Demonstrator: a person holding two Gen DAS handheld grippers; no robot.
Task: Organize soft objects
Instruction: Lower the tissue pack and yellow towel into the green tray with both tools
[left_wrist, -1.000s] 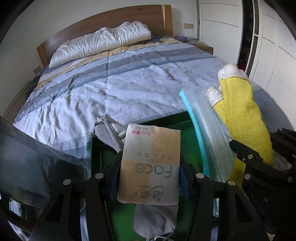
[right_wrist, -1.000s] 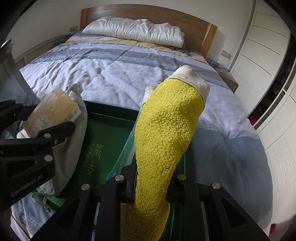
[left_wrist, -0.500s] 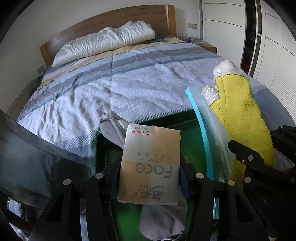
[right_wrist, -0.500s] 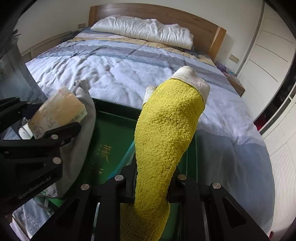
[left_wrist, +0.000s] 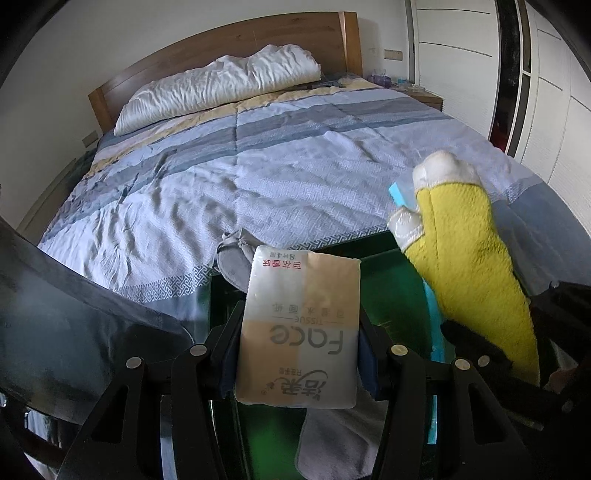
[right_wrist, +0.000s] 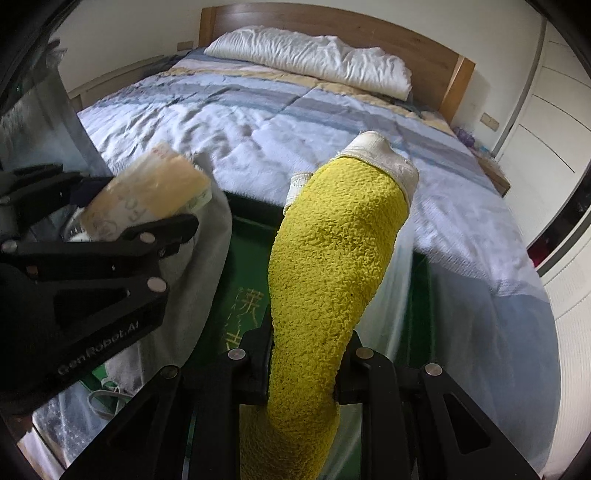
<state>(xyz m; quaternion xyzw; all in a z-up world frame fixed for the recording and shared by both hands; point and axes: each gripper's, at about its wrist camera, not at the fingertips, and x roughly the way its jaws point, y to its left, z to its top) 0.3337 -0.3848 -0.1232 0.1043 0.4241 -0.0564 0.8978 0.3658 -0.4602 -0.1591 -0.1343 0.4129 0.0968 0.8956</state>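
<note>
Bedroom surroundings frame both views: a bed (left_wrist: 258, 166) with a striped quilt and a white pillow (left_wrist: 218, 88) against a wooden headboard, with white wardrobe doors to one side. At its foot, a pack of face tissues (left_wrist: 299, 328) is clamped upright between the pads of the left gripper (left_wrist: 297, 354), above a green tray (right_wrist: 243, 280) on which a grey cloth (right_wrist: 199, 273) is draped. A yellow knitted glove (right_wrist: 328, 280) with white cuffs is pinched low down by the right gripper (right_wrist: 304, 373), so that most of its length stands free above the jaws. A slip is judged possible there: the glove is soft and held near one end, and it could fold over or be dragged out of the grip if it catches the clear bag with a blue edge (left_wrist: 399, 192) just beside it. The smooth wrapper of the tissue pack could likewise slide if the squeeze is relaxed. Printed lettering on the pack and the bag's blue edge are shown only by the left wrist view; characters printed on the tray floor and the wide spread of grey cloth are shown only by the right wrist view.
</note>
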